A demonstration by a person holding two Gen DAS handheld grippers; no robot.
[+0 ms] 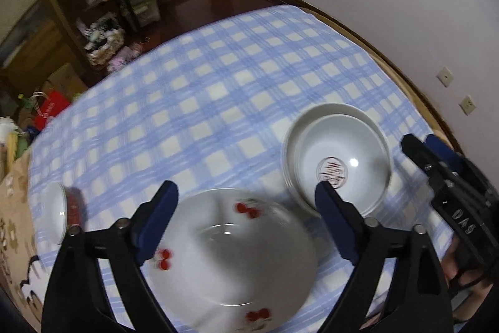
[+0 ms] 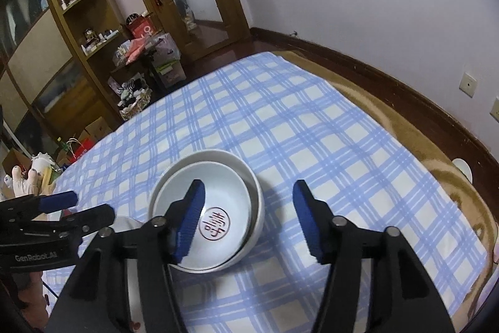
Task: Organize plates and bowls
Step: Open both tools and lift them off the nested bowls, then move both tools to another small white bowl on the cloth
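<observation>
A white plate with red cherries [image 1: 237, 255] lies on the checked cloth directly below my left gripper [image 1: 246, 188], which is open and holds nothing. To its right stand two nested white bowls [image 1: 340, 158]; the inner one has a red emblem at its bottom. My right gripper [image 2: 249, 184] hangs open over the nested bowls [image 2: 227, 195]. Its left finger is above the inner bowl and its right finger is outside the rim, and neither pad touches. A small bowl with a red pattern [image 1: 62, 214] sits at the left edge. Each gripper shows in the other's view: right gripper [image 1: 421, 142], left gripper [image 2: 93, 205].
The blue checked tablecloth [image 2: 312, 130] covers a table with a brown blanket border [image 2: 421, 145]. A white wall runs along the right. Wooden shelves [image 2: 71, 5], boxes and bags crowd the floor beyond the far left. A stuffed toy [image 2: 18, 180] sits at the left edge.
</observation>
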